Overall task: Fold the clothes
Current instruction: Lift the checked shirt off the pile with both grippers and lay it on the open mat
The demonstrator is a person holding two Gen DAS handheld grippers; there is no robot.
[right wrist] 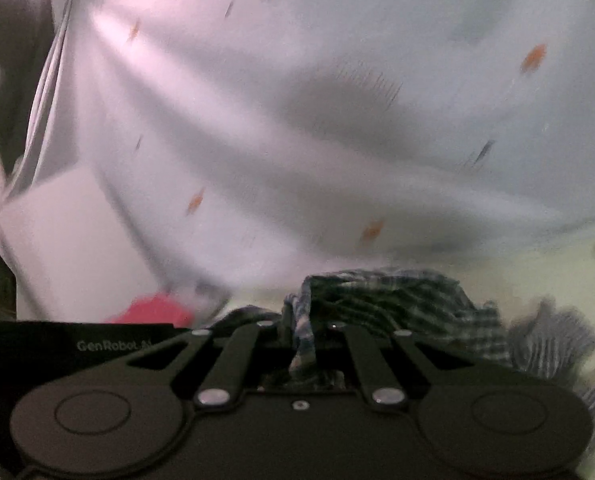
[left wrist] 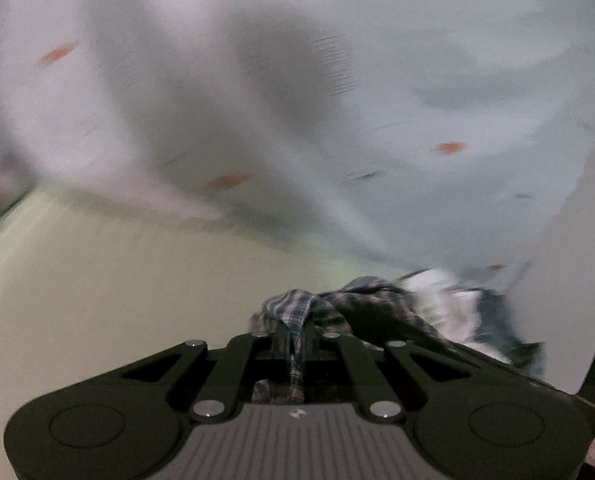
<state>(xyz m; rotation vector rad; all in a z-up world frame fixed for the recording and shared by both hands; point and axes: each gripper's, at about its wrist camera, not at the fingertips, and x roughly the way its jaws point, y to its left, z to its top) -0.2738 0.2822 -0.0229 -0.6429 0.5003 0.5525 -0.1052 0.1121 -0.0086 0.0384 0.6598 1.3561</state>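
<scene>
Both claws are clamped on the plaid garment [left wrist: 297, 312]: the left gripper [left wrist: 297, 340] pinches a bunched fold, the right gripper [right wrist: 303, 340] bites another. The cloth hangs between them above the pale green surface [left wrist: 97, 280], with a white spotted sheet [left wrist: 337, 120] behind, all blurred.

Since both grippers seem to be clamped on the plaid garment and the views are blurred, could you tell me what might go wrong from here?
1. The left gripper and right gripper each pinch only a narrow bunch of the plaid garment, so the fabric might slip free.
2. The white cloth with orange marks billows right behind it and could get caught or dragged.
3. The garment looks crumpled, so it may land bunched on the pale green surface.
</scene>
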